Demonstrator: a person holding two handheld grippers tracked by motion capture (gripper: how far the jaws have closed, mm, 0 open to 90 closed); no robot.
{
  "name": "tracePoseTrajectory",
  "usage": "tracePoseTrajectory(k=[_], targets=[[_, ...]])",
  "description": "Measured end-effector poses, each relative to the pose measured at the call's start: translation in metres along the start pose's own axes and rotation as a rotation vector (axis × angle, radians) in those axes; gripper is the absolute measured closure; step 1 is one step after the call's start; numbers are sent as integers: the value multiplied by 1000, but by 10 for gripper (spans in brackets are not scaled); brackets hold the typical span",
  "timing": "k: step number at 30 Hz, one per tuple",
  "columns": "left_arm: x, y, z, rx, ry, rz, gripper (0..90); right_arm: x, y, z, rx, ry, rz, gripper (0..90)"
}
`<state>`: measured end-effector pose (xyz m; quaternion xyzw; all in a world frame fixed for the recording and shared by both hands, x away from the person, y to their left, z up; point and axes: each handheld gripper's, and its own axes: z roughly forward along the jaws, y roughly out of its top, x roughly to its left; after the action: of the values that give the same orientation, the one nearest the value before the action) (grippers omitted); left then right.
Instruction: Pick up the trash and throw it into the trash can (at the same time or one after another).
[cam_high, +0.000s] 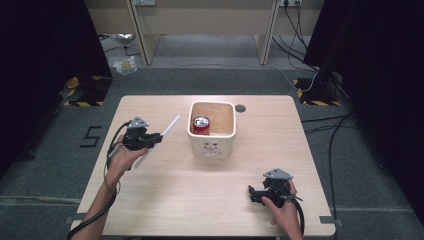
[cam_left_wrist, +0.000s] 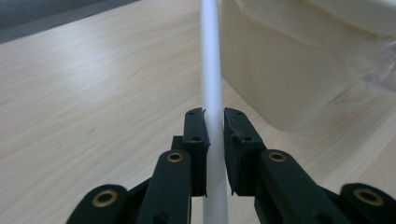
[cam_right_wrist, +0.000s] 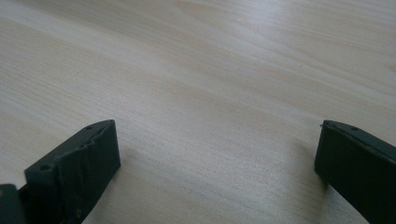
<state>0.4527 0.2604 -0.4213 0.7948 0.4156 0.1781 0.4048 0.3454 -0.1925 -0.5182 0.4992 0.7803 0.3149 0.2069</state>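
At 9 o'clock of bin: L gripper clamps white straw mid-length, prob. light, slippery, crushable; R gripper agape, empty.

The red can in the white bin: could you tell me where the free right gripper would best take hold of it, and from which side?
Probably from straight above, jaws across the top rim of the red can. It stands upright deep in the white bin, against the left wall, so the walls block any sideways approach. The right gripper is open.
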Motion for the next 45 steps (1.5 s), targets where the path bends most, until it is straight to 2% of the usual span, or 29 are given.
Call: tracePoseTrajectory(k=[10, 27, 38, 45], targets=[[-4, 28, -15, -42, -9, 30, 792, 0, 0, 0, 0, 0, 0, 4], [-16, 62, -21, -81, -48, 61, 792, 0, 0, 0, -1, 0, -2, 4], [-34, 91, -21, -108, -63, 102, 792, 0, 0, 0, -1, -1, -3, 4], [-43, 106, -18, -124, -74, 114, 791, 0, 0, 0, -1, -1, -2, 4]])
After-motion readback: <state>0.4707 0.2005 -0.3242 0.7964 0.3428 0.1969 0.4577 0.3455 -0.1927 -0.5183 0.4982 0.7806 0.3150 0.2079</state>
